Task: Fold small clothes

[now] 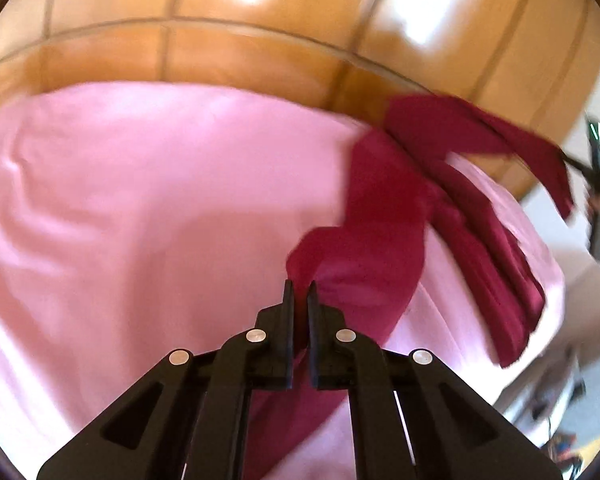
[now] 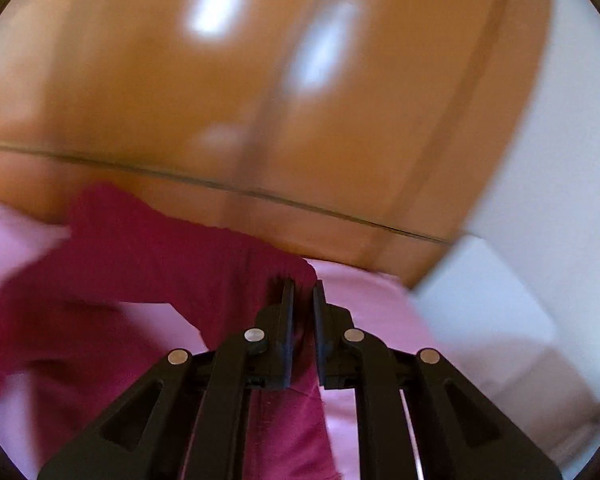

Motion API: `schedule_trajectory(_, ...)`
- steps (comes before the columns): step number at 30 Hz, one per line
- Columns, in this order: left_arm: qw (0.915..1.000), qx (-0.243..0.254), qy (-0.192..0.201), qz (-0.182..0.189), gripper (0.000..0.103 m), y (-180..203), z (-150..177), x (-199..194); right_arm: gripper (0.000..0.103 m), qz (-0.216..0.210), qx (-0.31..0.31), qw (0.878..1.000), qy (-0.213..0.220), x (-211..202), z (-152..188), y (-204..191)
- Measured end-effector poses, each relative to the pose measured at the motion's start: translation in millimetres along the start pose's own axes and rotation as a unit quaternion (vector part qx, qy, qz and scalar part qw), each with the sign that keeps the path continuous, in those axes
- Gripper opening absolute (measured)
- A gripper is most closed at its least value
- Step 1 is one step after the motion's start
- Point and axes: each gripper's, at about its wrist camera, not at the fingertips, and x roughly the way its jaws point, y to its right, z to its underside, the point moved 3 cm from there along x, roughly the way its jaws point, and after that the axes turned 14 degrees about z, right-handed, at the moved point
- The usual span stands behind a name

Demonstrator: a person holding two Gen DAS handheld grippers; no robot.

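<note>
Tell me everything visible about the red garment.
The red garment is dark crimson, soft-looking cloth, crumpled and draped in folds, not yet folded flat. It hangs partly lifted over the pink sheet, with the wooden headboard behind. The left gripper is shut on one edge, the right gripper on another. Blur hides seams and its exact type.

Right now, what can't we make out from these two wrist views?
- Garment type: the dark red garment is bunched and motion-blurred in both views.
- Its lower end: hidden behind the left tool in the left view and the right tool in the right view.
- Pink sheet: cut off by the fisheye edge.
- Objects at the left view's right edge: too small and smeared.
</note>
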Motion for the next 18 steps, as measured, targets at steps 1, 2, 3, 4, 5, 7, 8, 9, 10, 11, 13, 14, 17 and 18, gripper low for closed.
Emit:
schedule_trajectory(1,0.9998,-0.005,0.007,-0.02,0.004,-7.7,-9.4,-3.9,0.007,0.022,0.002,1.0,-0.006,13.4,1.2,8.2)
schedule_trajectory(2,0.999,-0.012,0.015,-0.04,0.004,-16.3,-19.2,-6.4,0.007,0.046,0.002,0.999,-0.016,29.7,2.6,16.6)
schedule_trajectory(3,0.9978,-0.022,0.021,-0.06,0.004,-24.9,-29.4,-6.8,0.007,0.075,0.003,0.997,-0.035,52.2,6.4,25.0)
schedule_trajectory(4,0.9958,-0.031,0.026,-0.082,0.004,-34.1,-38.1,-7.3,0.007,0.092,0.003,0.994,-0.051,69.6,10.7,32.0)
schedule_trajectory(5,0.9937,-0.04,0.028,-0.1,0.004,-41.6,-45.6,-6.0,0.008,0.105,0.004,0.992,-0.07,85.5,15.3,36.1)
schedule_trajectory(7,0.9903,-0.047,0.035,-0.126,0.004,-52.1,-62.2,-5.2,0.009,0.121,0.007,0.986,-0.114,118.7,28.8,41.8)
schedule_trajectory(8,0.9884,-0.048,0.037,-0.14,0.005,-53.0,-68.0,-3.0,0.009,0.124,0.009,0.984,-0.125,127.6,34.4,43.7)
schedule_trajectory(9,0.9855,-0.046,0.04,-0.158,0.005,-51.7,-74.5,-0.1,0.008,0.131,0.01,0.982,-0.139,137.9,43.4,44.0)
schedule_trajectory(10,0.9826,-0.043,0.046,-0.175,0.005,-48.9,-79.7,1.4,0.018,0.134,0.011,0.98,-0.148,145.7,51.0,44.0)
schedule_trajectory(11,0.9797,-0.041,0.048,-0.19,0.013,-47.3,-84.8,1.7,0.034,0.128,0.016,0.98,-0.153,148.0,53.8,41.2)
schedule_trajectory(13,0.9741,-0.041,0.064,-0.213,0.059,-44.0,-91.8,-5.7,0.069,0.098,0.039,0.982,-0.153,147.8,63.6,42.4)
schedule_trajectory(14,0.9719,-0.043,0.084,-0.216,0.079,-37.7,-90.7,-10.8,0.069,0.095,0.04,0.984,-0.146,148.2,63.2,47.2)
schedule_trajectory(17,0.9899,-0.04,0.086,-0.105,0.079,-3.8,-84.7,-1.8,0.069,0.026,0.037,0.988,-0.15,123.4,86.9,44.5)
schedule_trajectory(18,0.9936,-0.038,0.073,-0.077,0.079,4.9,-79.3,8.3,0.069,-0.023,0.041,0.987,-0.155,107.3,99.0,39.2)
